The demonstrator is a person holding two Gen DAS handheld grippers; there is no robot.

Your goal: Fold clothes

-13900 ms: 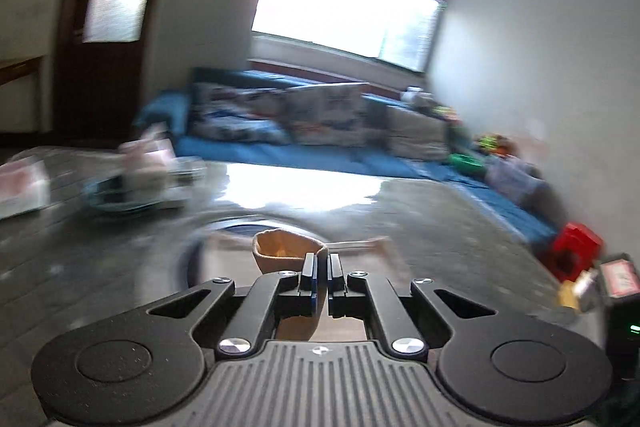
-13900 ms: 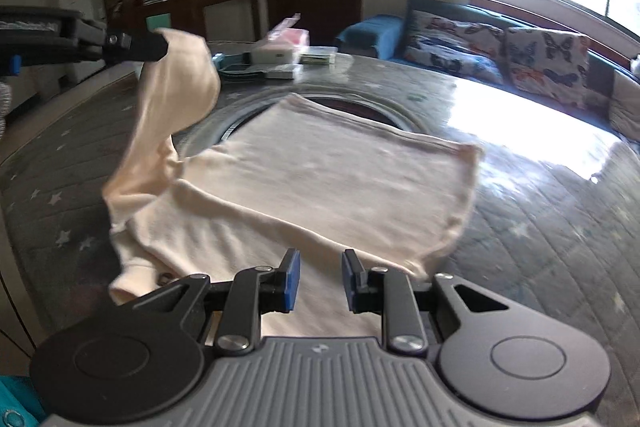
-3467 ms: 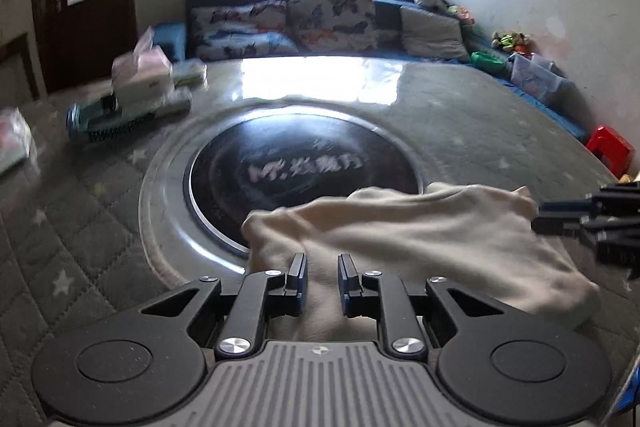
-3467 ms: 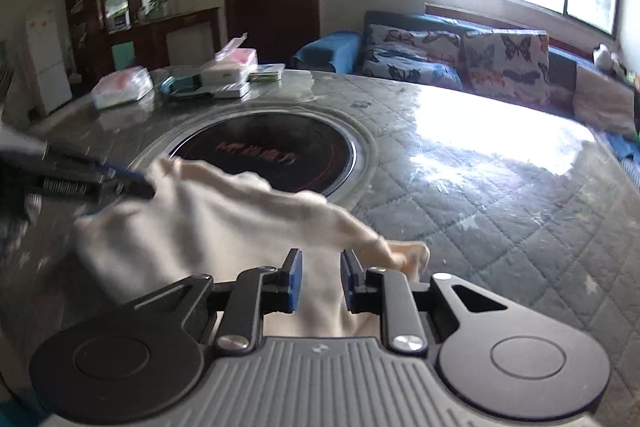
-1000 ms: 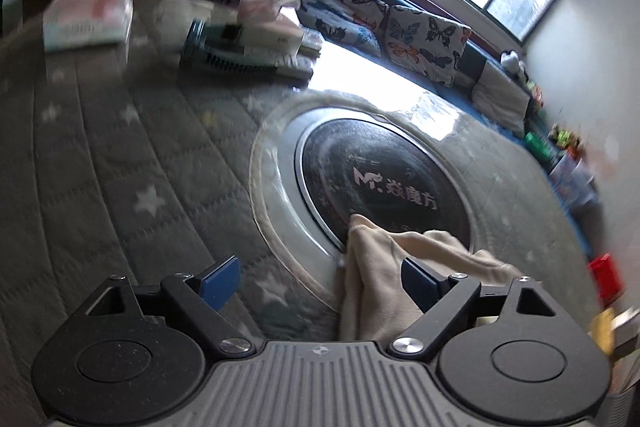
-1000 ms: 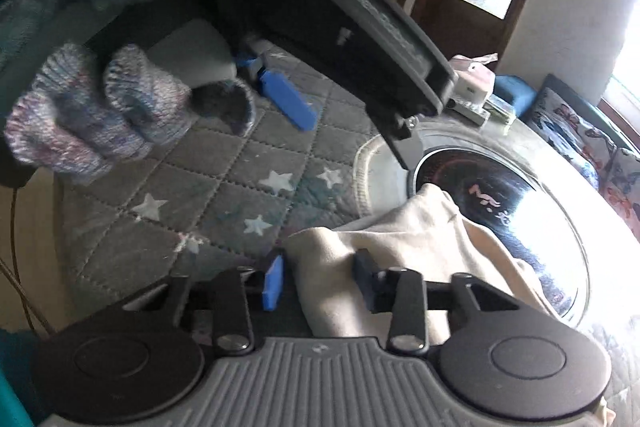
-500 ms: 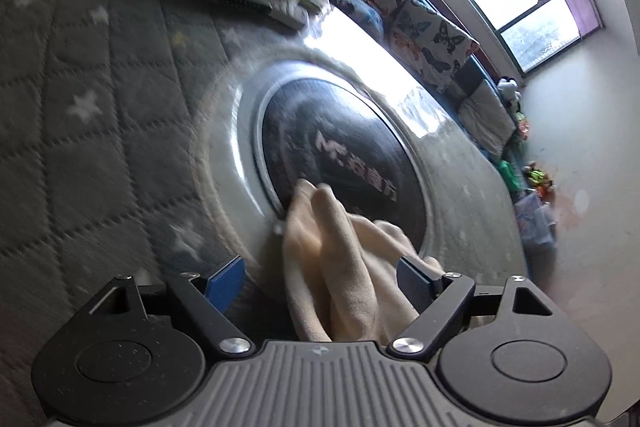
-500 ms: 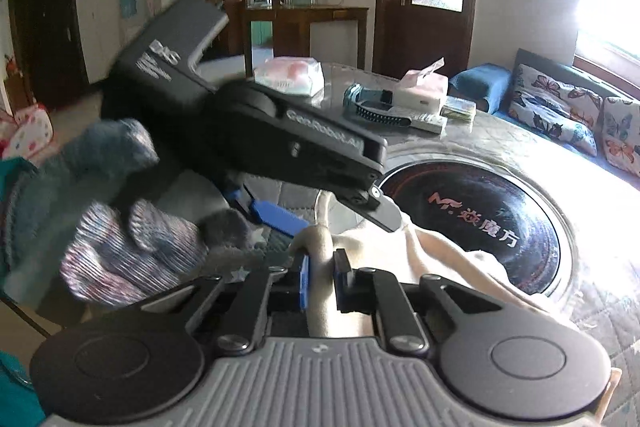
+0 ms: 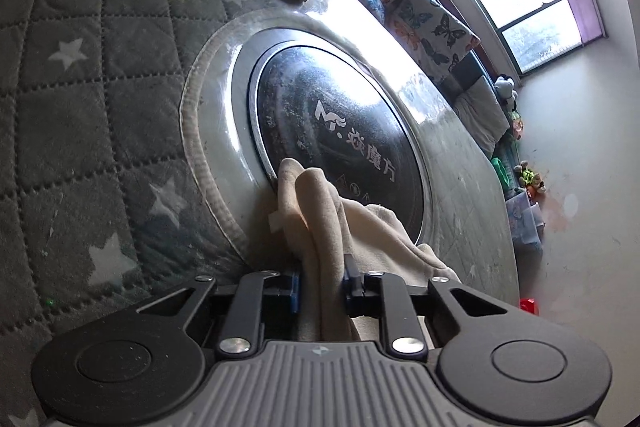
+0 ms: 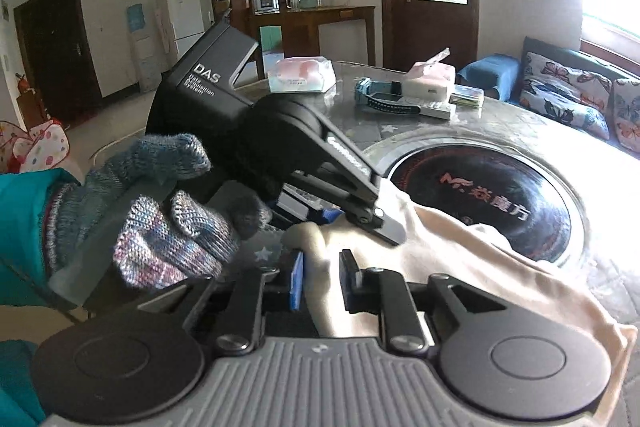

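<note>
Left wrist view shows the left gripper [image 9: 320, 283] with its jaws just drawn in from a wide spread, now pinching a bunched fold of the cream garment [image 9: 320, 223] between the blue pads. That fold rises in two thick ridges ahead of the jaws and ends over the near edge of the round black hob [image 9: 340, 123], which sits in a steel ring set into the grey quilted, star-printed table cover [image 9: 80, 115]. The rest of the garment trails off to the right behind the gripper. Right wrist view shows the right gripper [image 10: 322, 283] with its jaws eased out slightly, yet a thick roll of the same garment [image 10: 460, 259] fills the gap and both pads touch it. The cloth spreads rightward from there across the near rim of the hob [image 10: 488, 187] and onto the cover. Just beyond, the left gripper [image 10: 340, 215] reaches in from the left, held by a hand in a knitted glove [image 10: 160, 211] with a teal sleeve [image 10: 24, 227]. Tissue packs [image 10: 300, 75] lie at the far side of the table.
</note>
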